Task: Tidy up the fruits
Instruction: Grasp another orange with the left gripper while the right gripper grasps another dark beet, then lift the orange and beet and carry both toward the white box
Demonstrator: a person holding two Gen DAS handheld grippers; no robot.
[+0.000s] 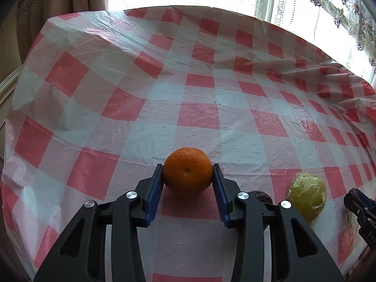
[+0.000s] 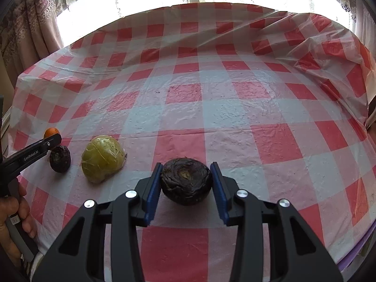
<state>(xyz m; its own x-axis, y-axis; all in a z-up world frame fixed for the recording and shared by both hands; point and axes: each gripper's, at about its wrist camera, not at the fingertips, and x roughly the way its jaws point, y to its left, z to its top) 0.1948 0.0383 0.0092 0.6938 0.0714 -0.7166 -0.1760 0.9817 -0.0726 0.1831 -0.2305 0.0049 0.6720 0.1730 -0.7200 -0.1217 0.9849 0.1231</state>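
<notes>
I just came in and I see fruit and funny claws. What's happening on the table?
A person is sorting fruit on a checkered tablecloth, with tongs in each hand. The left tongs are shut on an orange. The right tongs are shut on a dark, wrinkled purple fruit. Both fruits look to be still on the cloth. Between them sit a yellow-green fruit wrapped in plastic and a second dark purple fruit.

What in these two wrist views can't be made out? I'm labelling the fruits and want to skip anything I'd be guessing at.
- Small dark fruit, left wrist view: mostly hidden behind the left gripper, which holds the orange.
- Orange, right wrist view: tiny, partly covered by that gripper's finger.
- Right gripper, left wrist view: cut off by the edge.
- Yellow-green fruit: wrapped in film, kind unclear.
</notes>
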